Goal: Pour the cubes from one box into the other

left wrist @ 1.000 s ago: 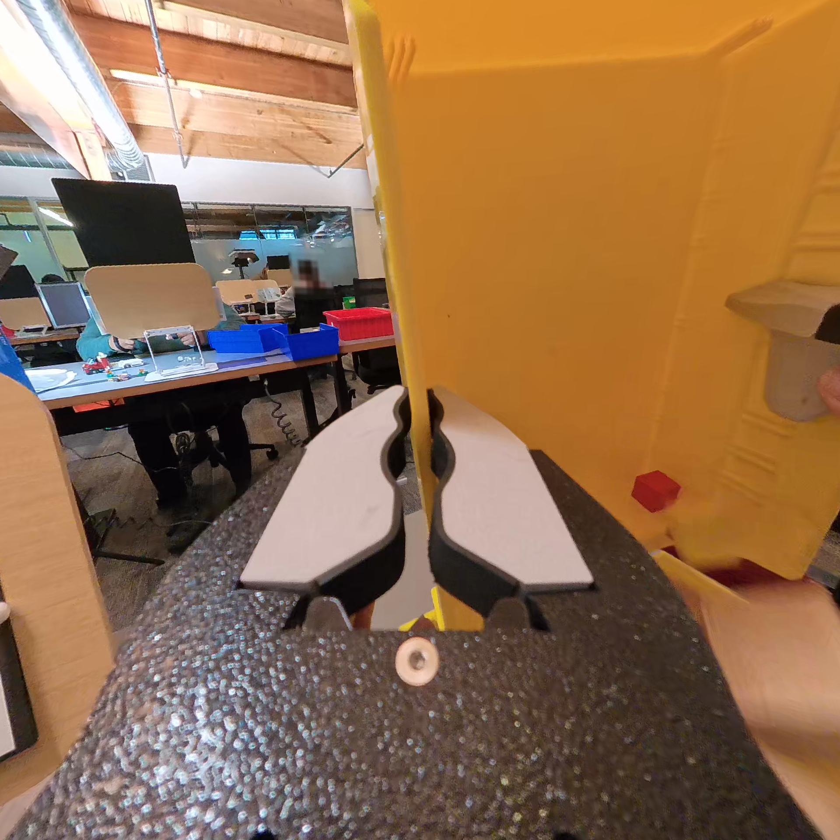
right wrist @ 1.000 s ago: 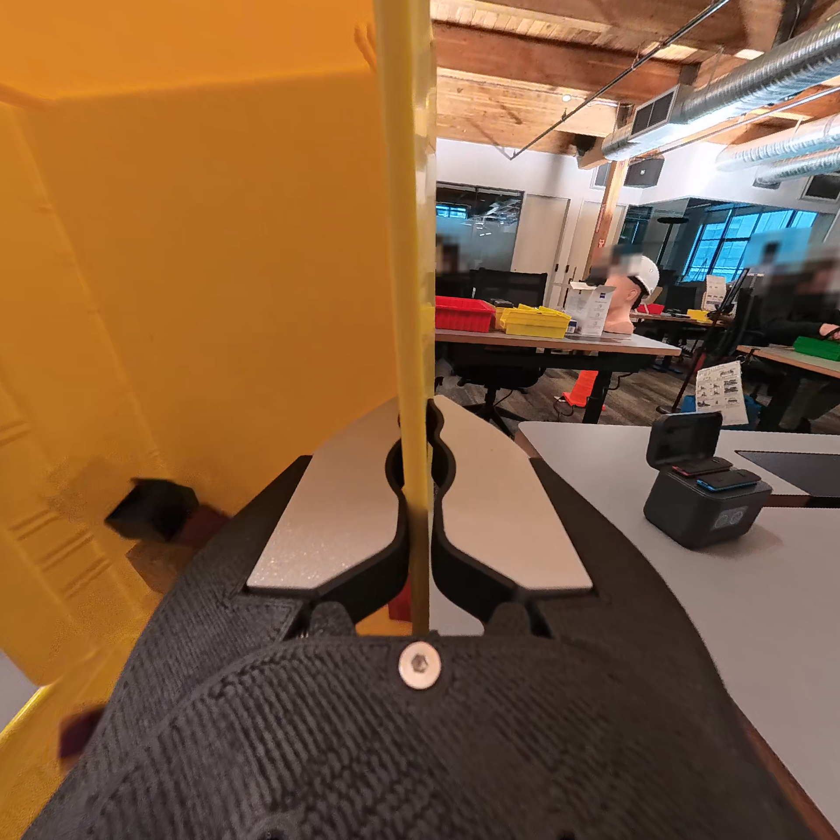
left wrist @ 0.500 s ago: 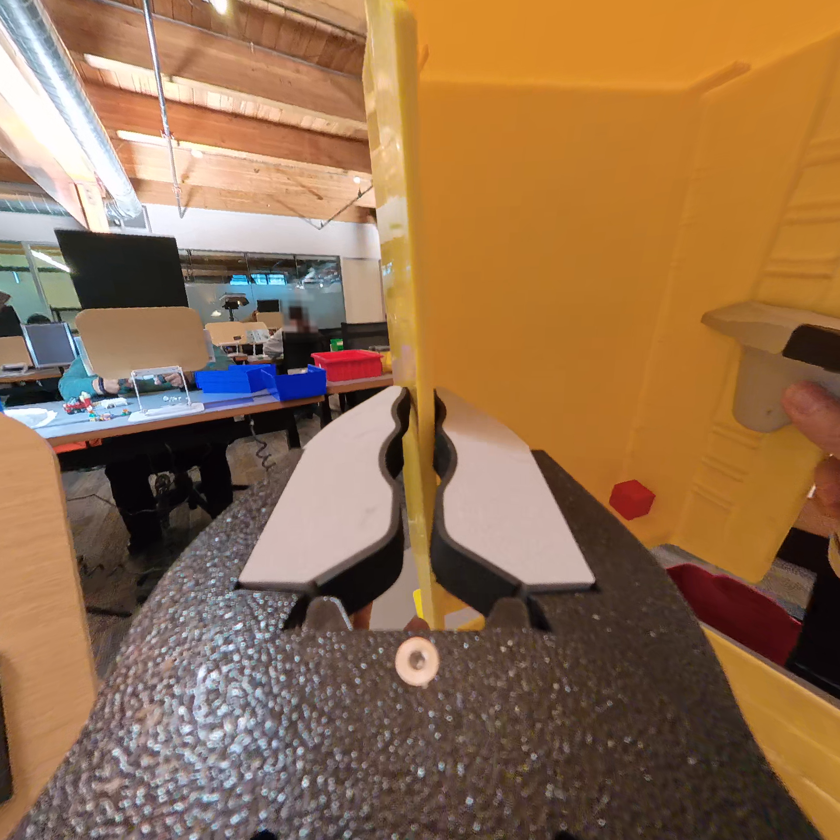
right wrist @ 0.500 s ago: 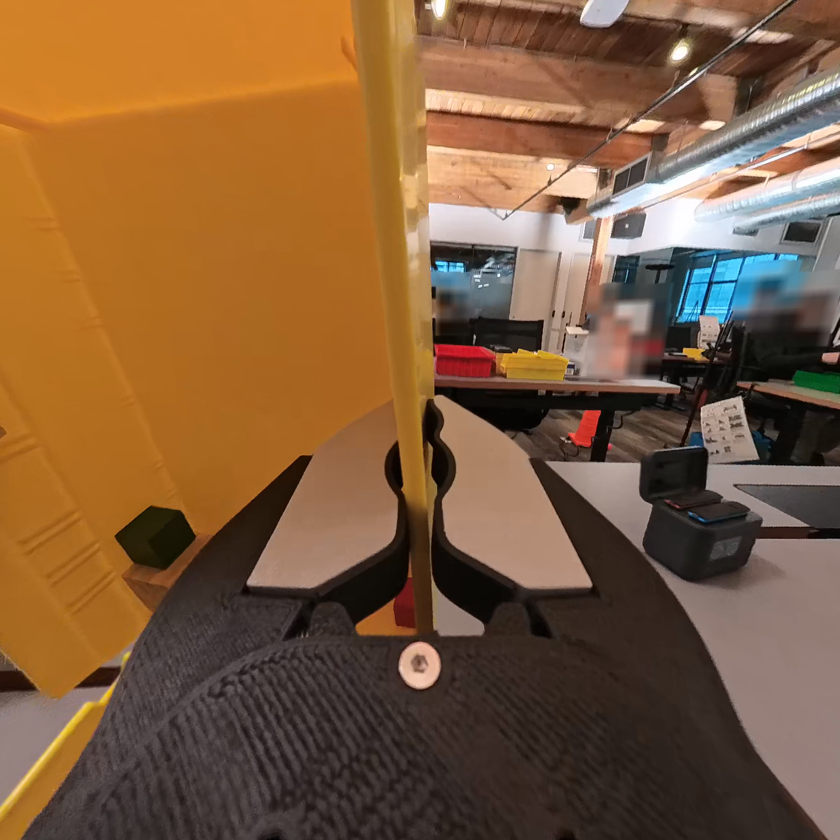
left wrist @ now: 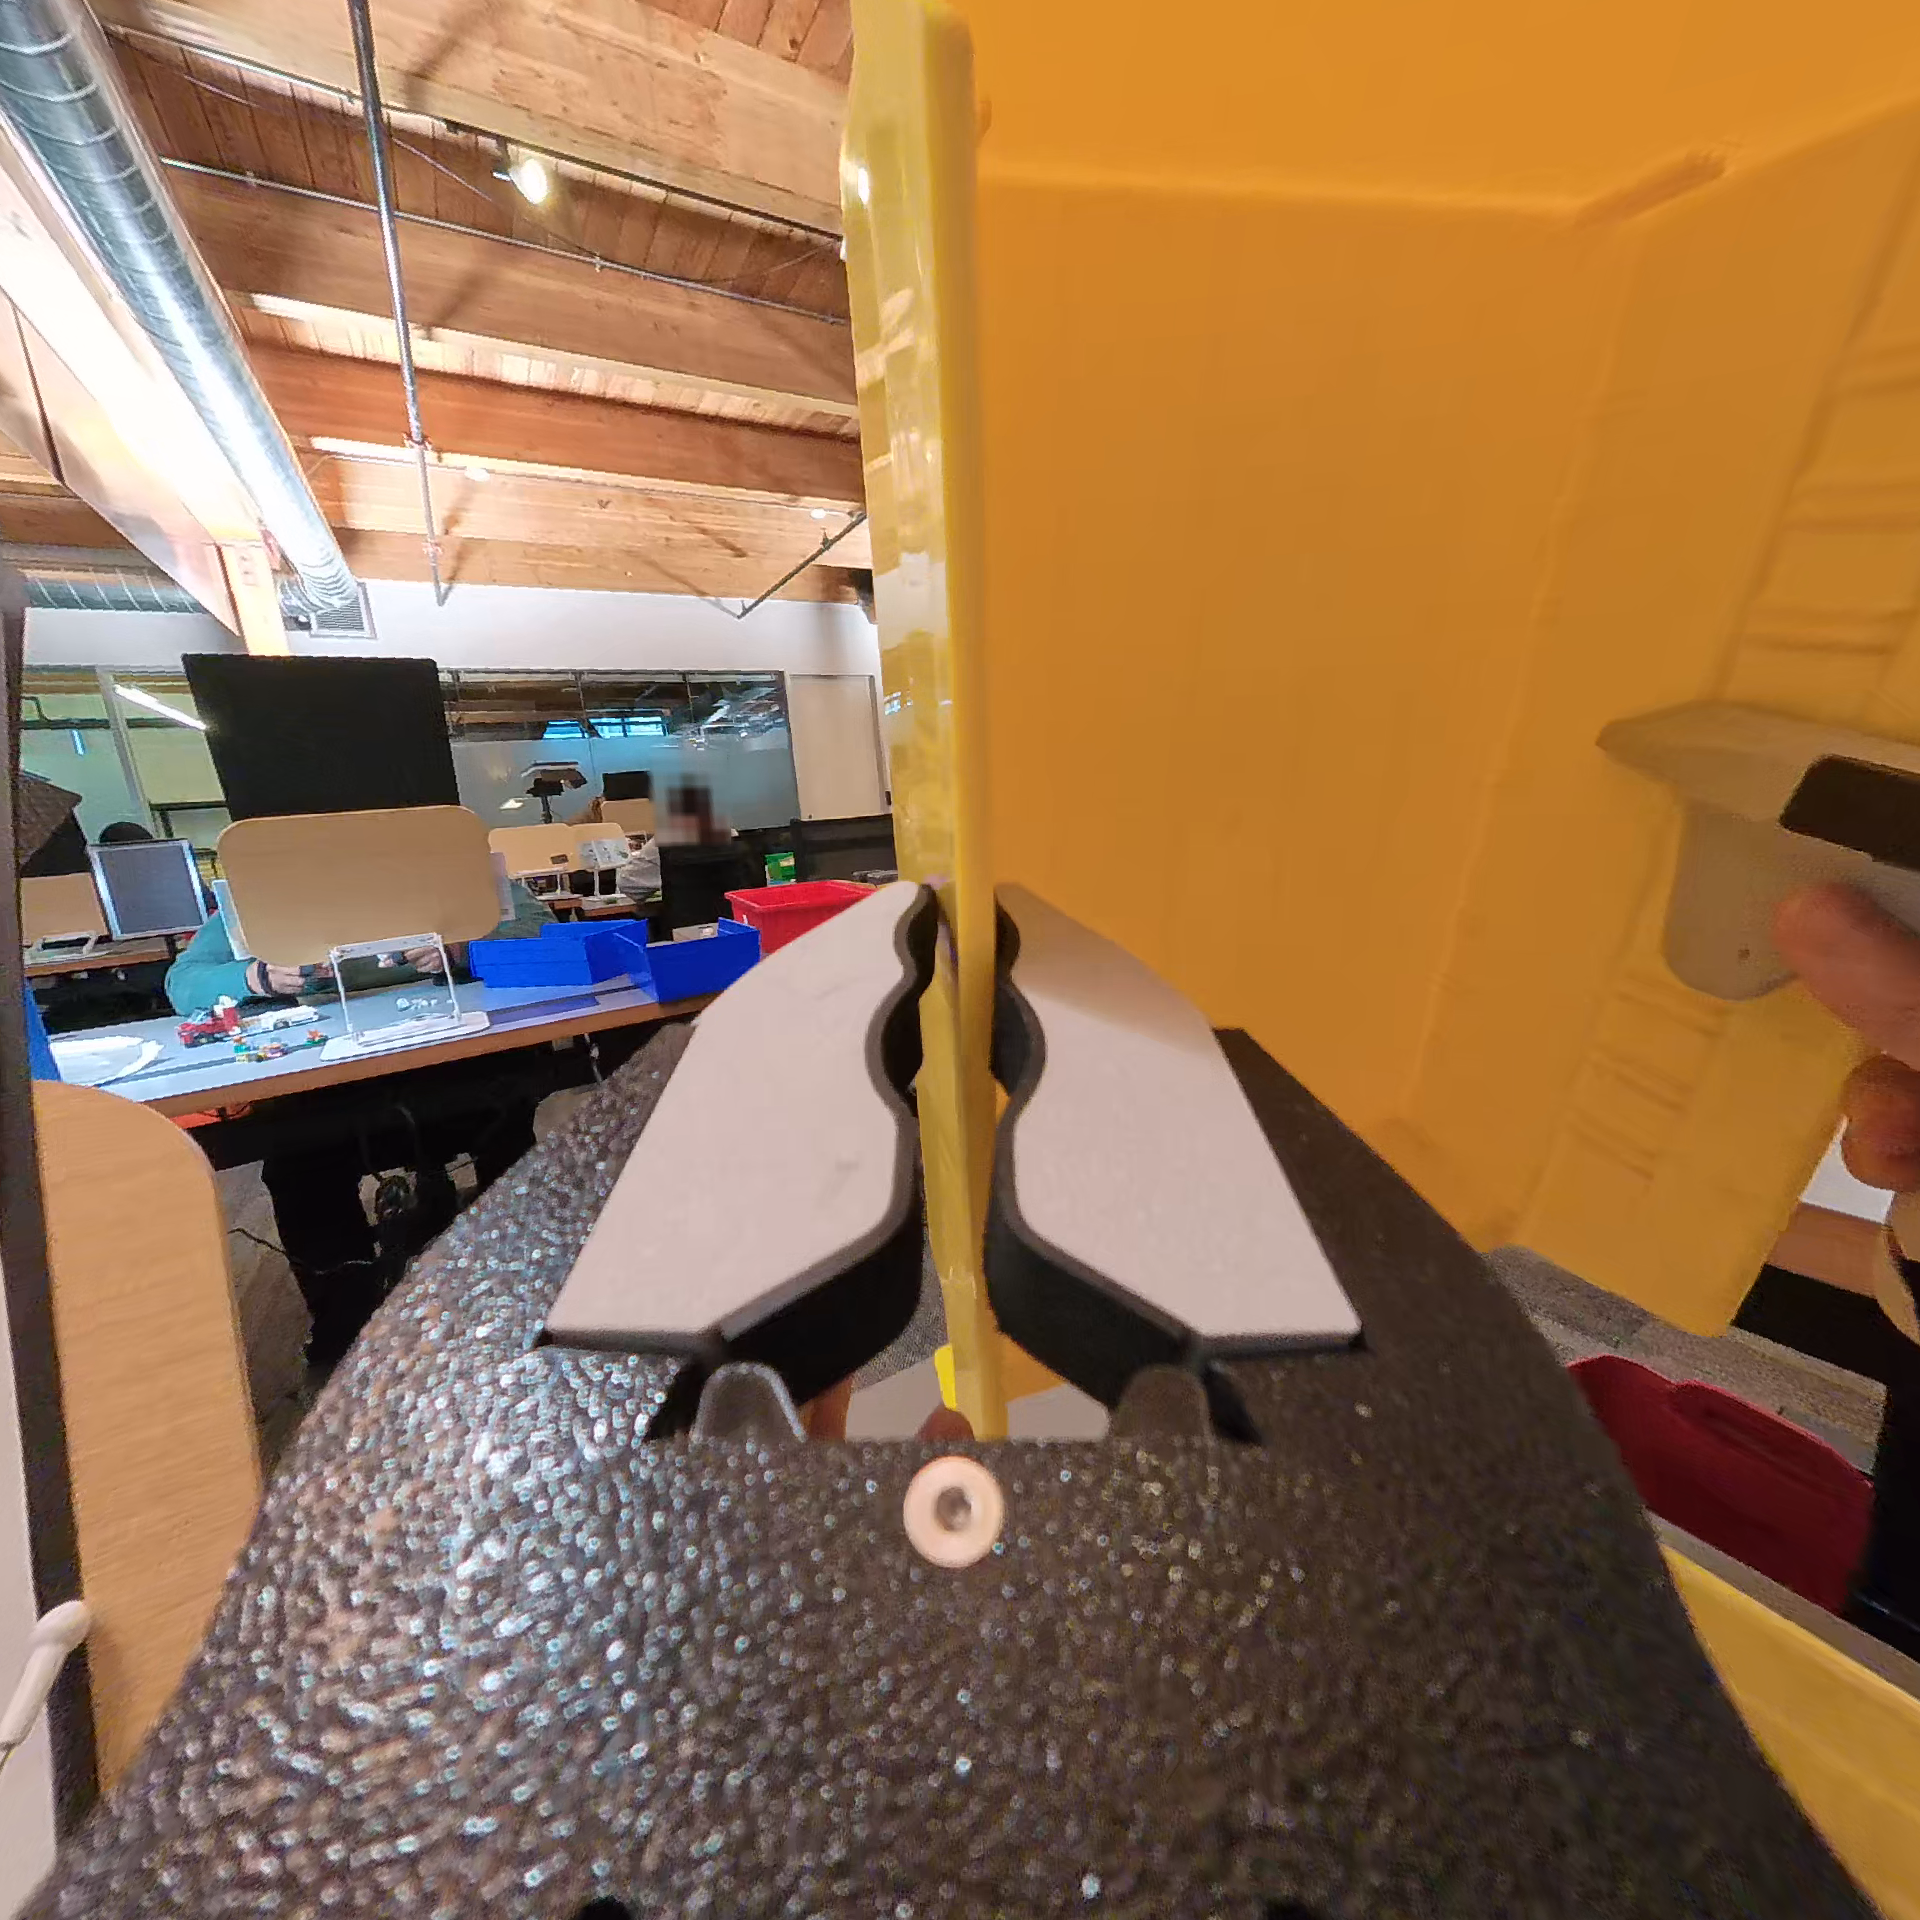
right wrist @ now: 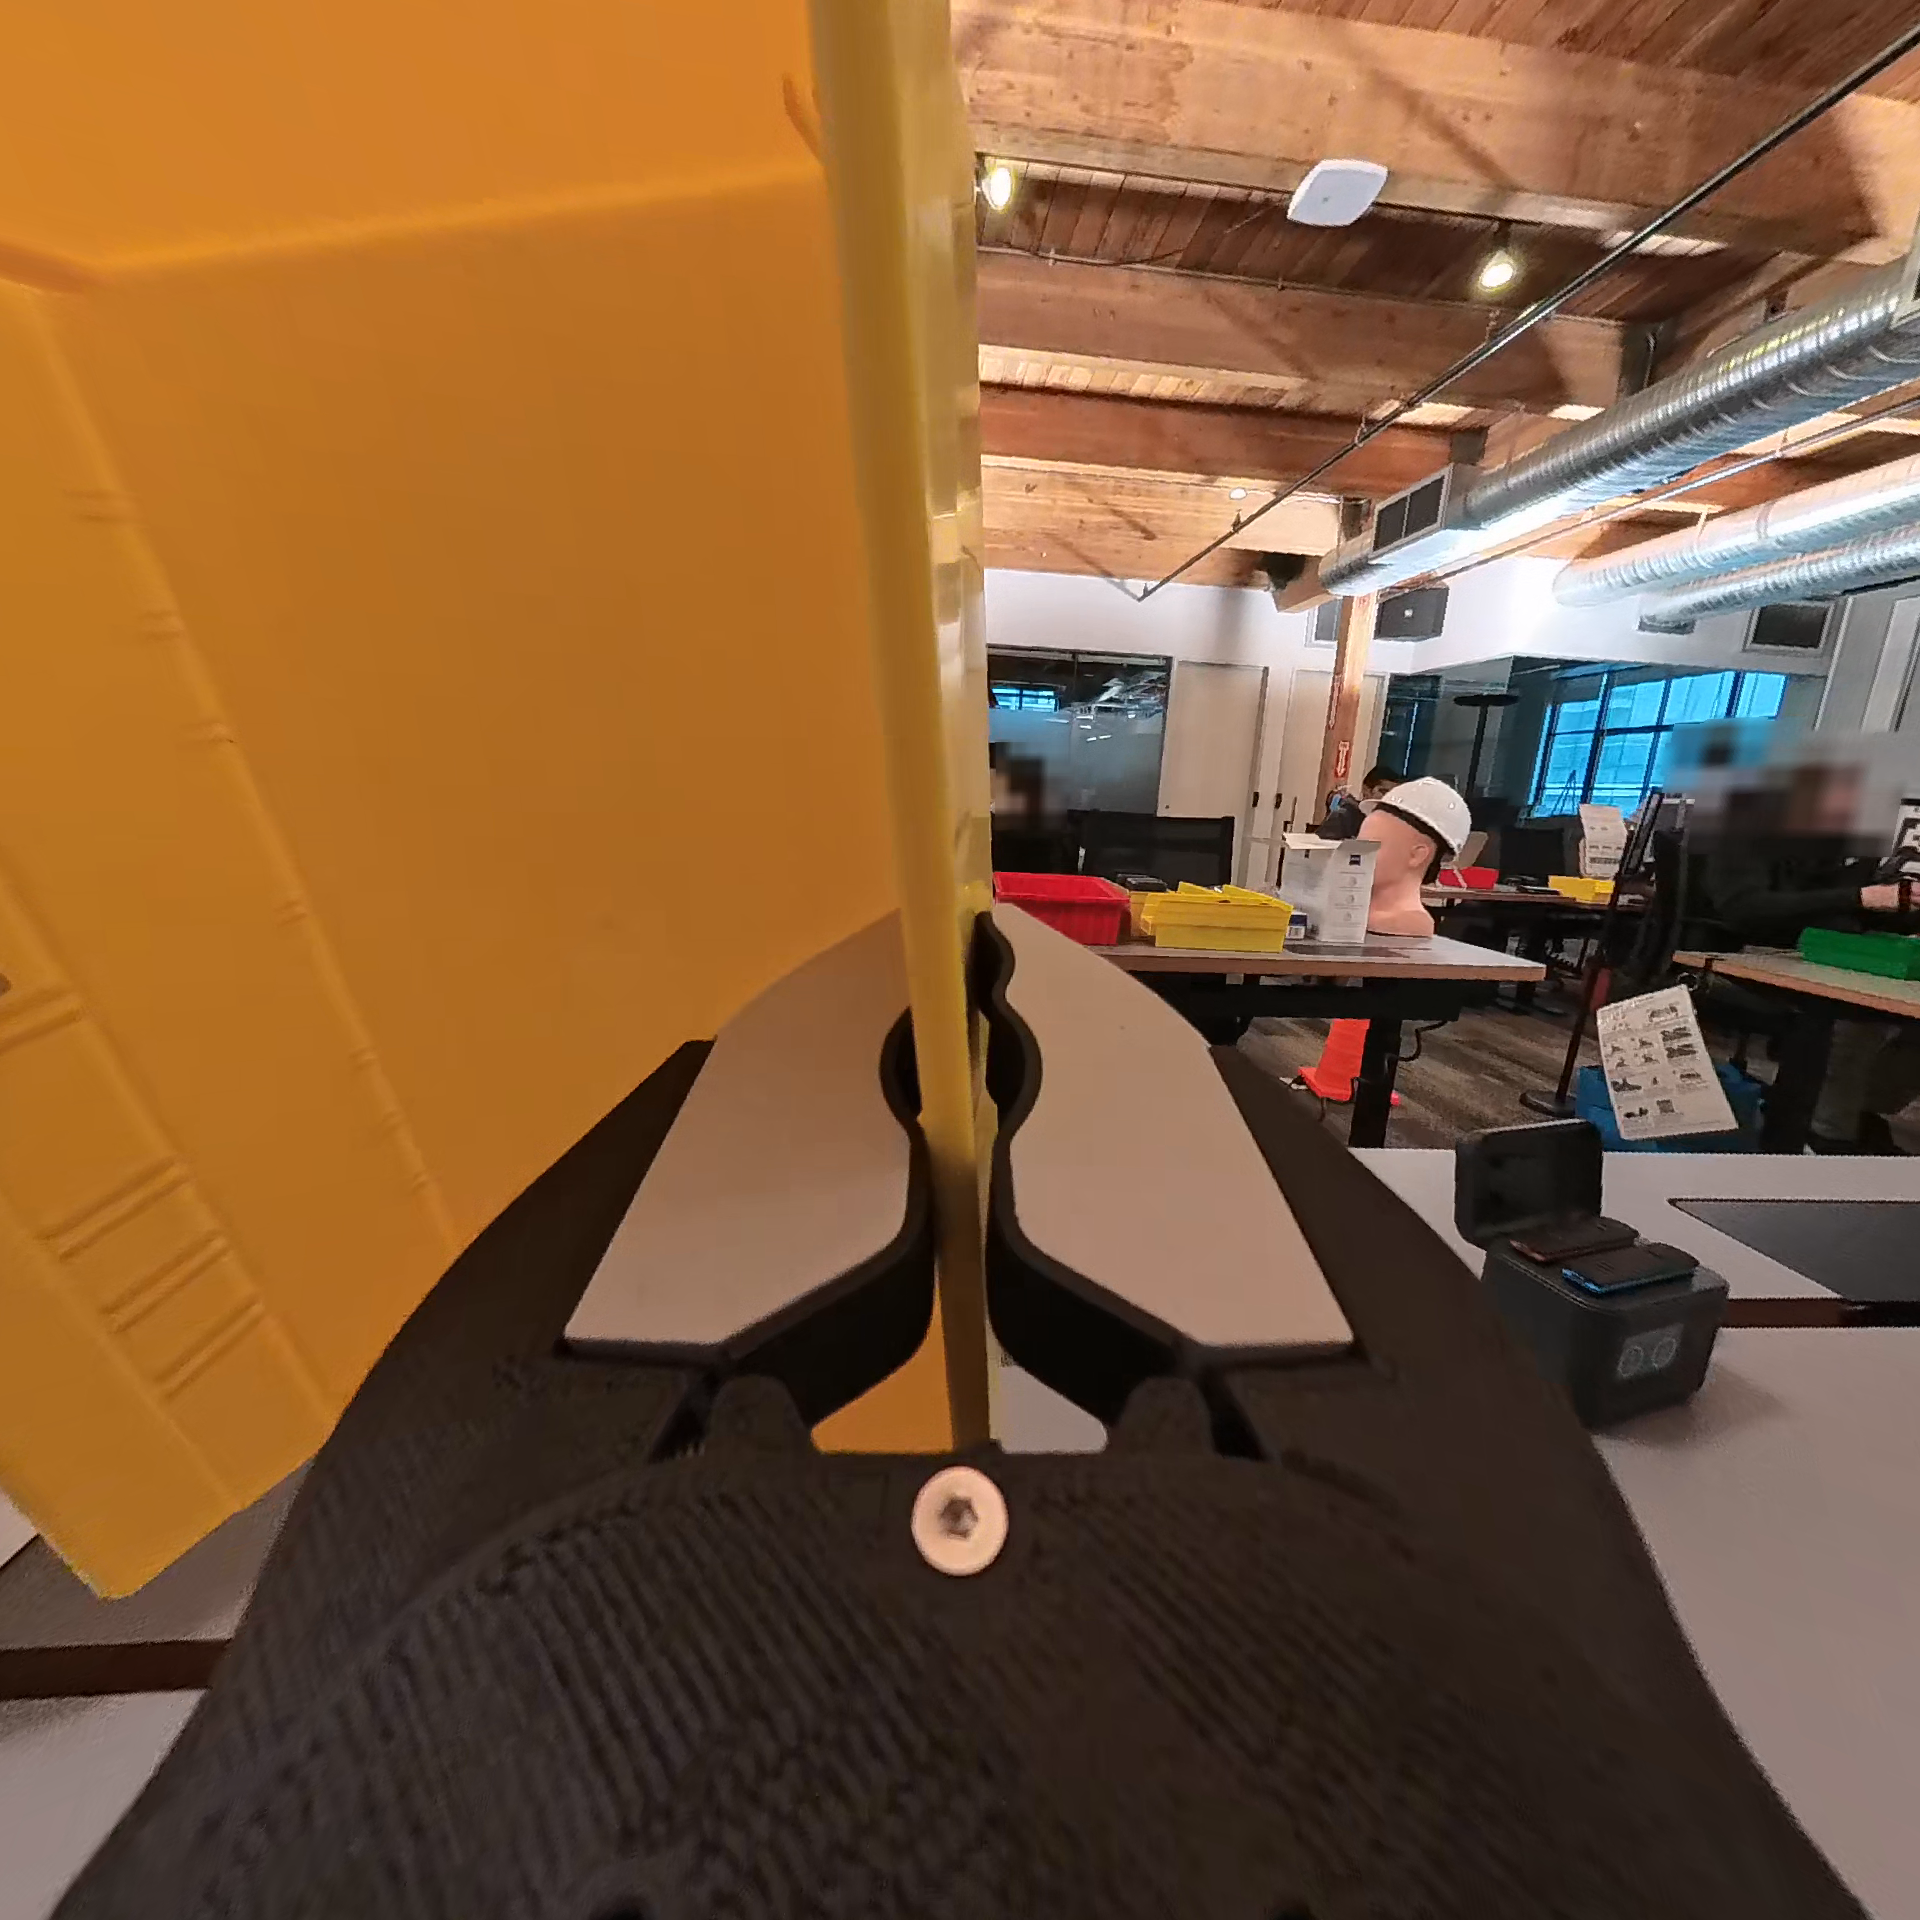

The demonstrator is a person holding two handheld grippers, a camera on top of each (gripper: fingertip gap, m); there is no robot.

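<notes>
I hold a yellow box (left wrist: 1299, 623) lifted and tipped up, with its open inside facing both cameras. My left gripper (left wrist: 961, 904) is shut on its left side wall. My right gripper (right wrist: 951, 935) is shut on its right side wall (right wrist: 914, 520); one of its grey fingers (left wrist: 1725, 904) and a hand show at the far right of the left wrist view. No cubes show inside the tipped box (right wrist: 468, 623). The rim of a second yellow box (left wrist: 1818, 1745) lies below at the lower right, with a red shape (left wrist: 1714, 1455) beyond it.
A dark grey case (right wrist: 1600, 1288) stands on the grey table (right wrist: 1766, 1558) to my right. A wooden panel (left wrist: 135, 1351) stands at my left. Desks with red, blue and yellow bins and seated people are far behind.
Both grippers have raised and tipped the yellow box further. The red cube and the dark cube that lay in its lower corner are gone from view.
</notes>
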